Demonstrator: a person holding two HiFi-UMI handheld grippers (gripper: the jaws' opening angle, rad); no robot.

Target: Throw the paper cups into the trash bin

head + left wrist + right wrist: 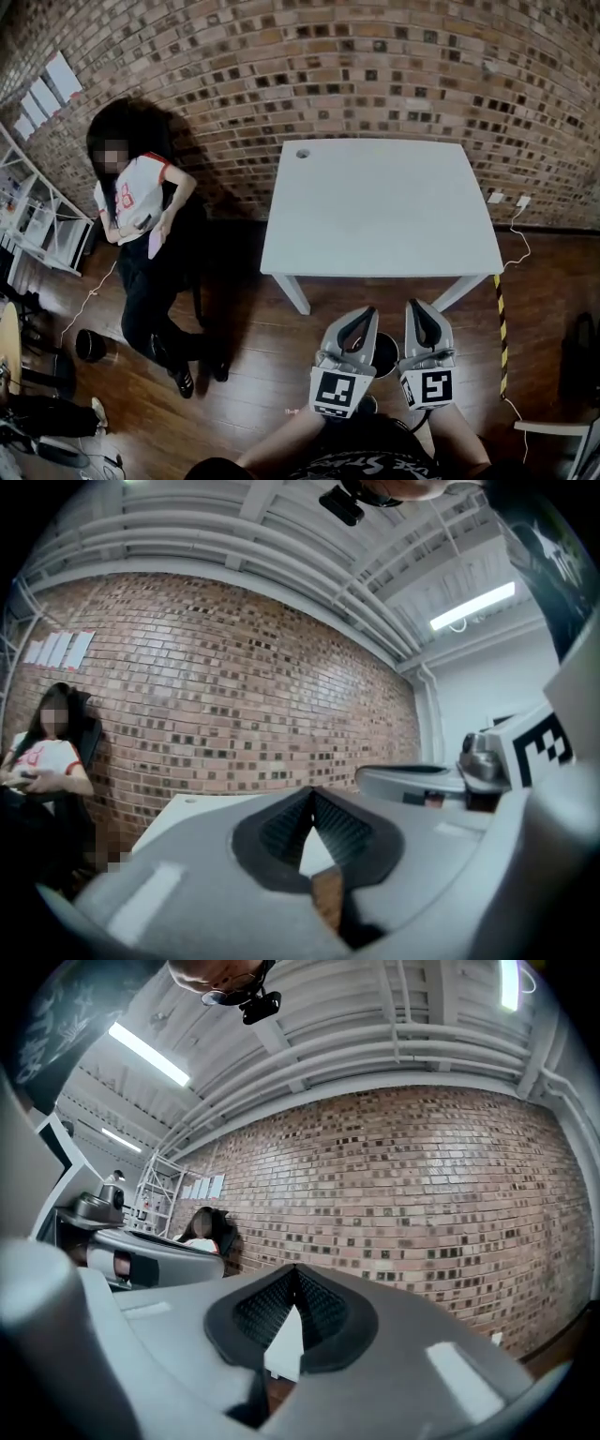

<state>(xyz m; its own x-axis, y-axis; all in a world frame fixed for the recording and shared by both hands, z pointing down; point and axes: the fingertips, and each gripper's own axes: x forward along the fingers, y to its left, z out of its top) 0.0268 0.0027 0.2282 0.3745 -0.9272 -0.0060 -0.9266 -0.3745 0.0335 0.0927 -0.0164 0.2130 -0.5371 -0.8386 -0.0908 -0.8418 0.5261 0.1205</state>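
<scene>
Lower centre of frame: left gripper [360, 321] and right gripper [419, 313], fingers clenched on nothing, near the white worktop [375, 206].

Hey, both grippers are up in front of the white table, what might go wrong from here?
No paper cup shows on the table, and the left gripper and right gripper are shut on nothing, so the task may stall.
A cable trails over the floor right of the table: a tripping risk.
A person sits left of the table; stepping that way could crowd them.
</scene>
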